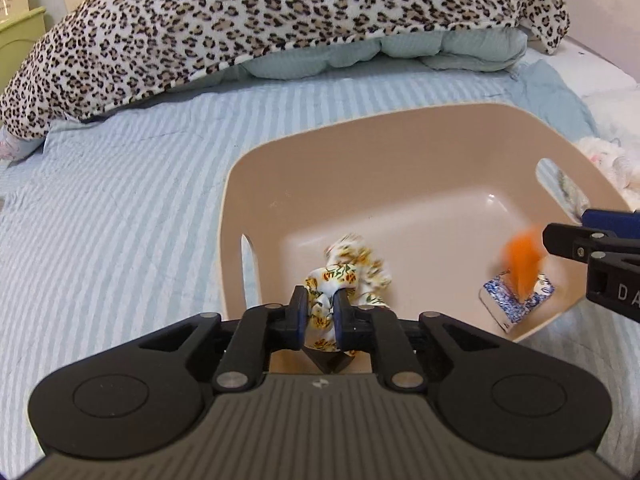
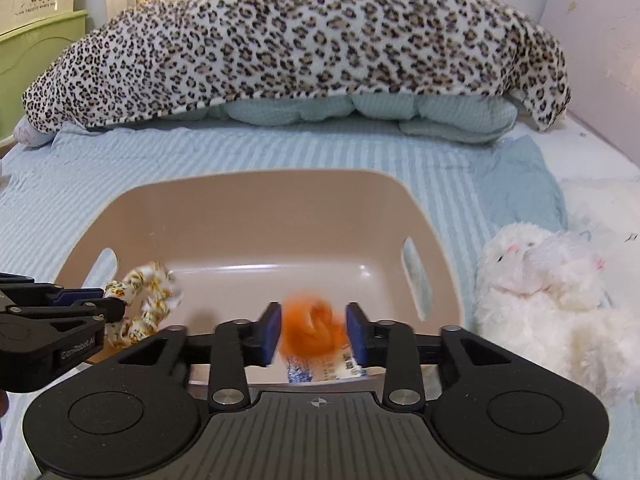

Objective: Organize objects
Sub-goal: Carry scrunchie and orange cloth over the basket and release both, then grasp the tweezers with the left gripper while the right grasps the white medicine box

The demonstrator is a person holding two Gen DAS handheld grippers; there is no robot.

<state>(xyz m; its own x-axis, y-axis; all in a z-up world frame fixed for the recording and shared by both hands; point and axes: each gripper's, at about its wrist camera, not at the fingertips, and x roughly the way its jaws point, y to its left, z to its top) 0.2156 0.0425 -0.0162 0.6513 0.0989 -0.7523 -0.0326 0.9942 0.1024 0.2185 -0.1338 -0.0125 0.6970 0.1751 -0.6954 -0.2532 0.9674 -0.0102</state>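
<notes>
- Stretching beyond both sets of fingers, a blue striped bedspread (image 2: 280,152) is seen, with a leopard-print blanket (image 2: 296,44) heaped over pale green pillows (image 2: 360,112) at its far end.
- A beige plastic basket (image 1: 400,152) is set on the bedspread directly ahead of both grippers; slot handles are cut in its side walls.
- A white plush toy (image 2: 540,280) is seen lying outside the basket, to the right of the right fingers.
- The left gripper (image 1: 320,316) is clenched on a floral scrunchie (image 1: 352,268), which is held over the basket's near left part.
- The right gripper (image 2: 314,332) is spread apart; a blurred orange scrunchie (image 2: 312,328) is seen between its fingers, but touched by neither pad as far as can be told.
- A small blue-and-white packet (image 1: 516,300) is seen on the basket floor, just under the orange scrunchie.
</notes>
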